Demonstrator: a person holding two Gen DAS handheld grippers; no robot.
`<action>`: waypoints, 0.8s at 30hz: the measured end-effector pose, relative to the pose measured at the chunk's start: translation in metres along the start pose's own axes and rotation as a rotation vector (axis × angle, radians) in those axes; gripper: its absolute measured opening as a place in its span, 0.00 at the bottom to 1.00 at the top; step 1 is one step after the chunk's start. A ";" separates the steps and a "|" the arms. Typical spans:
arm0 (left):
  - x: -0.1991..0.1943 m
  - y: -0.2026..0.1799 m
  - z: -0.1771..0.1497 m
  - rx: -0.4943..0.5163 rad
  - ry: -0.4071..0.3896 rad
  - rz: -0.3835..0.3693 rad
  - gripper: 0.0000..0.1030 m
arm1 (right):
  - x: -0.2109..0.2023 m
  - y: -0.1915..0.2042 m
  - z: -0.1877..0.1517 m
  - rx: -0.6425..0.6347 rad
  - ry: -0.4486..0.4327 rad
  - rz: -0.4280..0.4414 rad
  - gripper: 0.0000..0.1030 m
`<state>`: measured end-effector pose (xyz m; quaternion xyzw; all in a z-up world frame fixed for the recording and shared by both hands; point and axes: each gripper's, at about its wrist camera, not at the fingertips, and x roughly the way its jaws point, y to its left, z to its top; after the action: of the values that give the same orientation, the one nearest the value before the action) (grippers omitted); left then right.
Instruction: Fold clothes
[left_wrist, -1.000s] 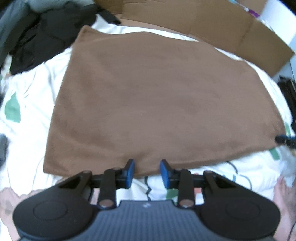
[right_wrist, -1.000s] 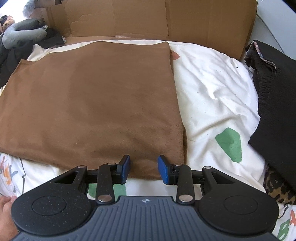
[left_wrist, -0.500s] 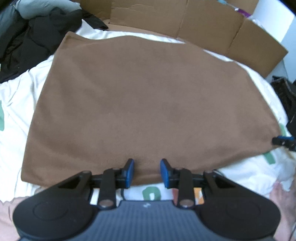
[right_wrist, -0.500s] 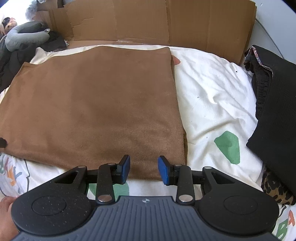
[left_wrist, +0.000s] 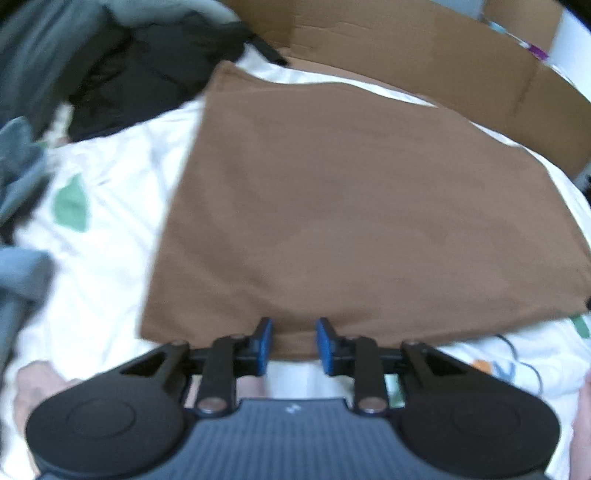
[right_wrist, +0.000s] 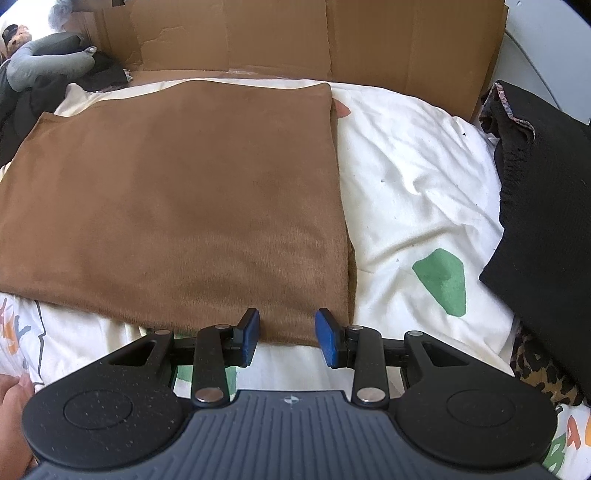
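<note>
brown cloth (right_wrist: 177, 192) flat, near edge between right tool (right_wrist: 287, 334) fingers

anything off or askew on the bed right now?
Nothing stands out. The brown cloth lies flat and smooth on the white sheet, edges straight. Both grippers, left and right, are open at its near edge.

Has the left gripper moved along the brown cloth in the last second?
Yes. The left gripper has slid right along the brown cloth's near hem: the cloth's near-left corner now sits closer to its fingers, jaws open.
</note>
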<state>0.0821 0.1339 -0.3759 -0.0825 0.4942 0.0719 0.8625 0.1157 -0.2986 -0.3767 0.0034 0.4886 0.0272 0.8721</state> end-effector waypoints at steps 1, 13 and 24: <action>0.000 0.005 0.000 -0.013 -0.001 0.012 0.31 | 0.000 0.000 0.000 -0.001 0.001 0.000 0.39; -0.005 0.051 0.001 -0.136 -0.015 0.124 0.24 | -0.008 -0.004 -0.007 0.005 0.006 -0.007 0.39; -0.001 0.059 -0.001 -0.170 -0.018 0.122 0.19 | -0.016 -0.034 -0.019 0.137 0.026 -0.017 0.39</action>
<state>0.0691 0.1915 -0.3800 -0.1242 0.4828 0.1668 0.8507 0.0924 -0.3342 -0.3740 0.0587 0.5006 -0.0135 0.8636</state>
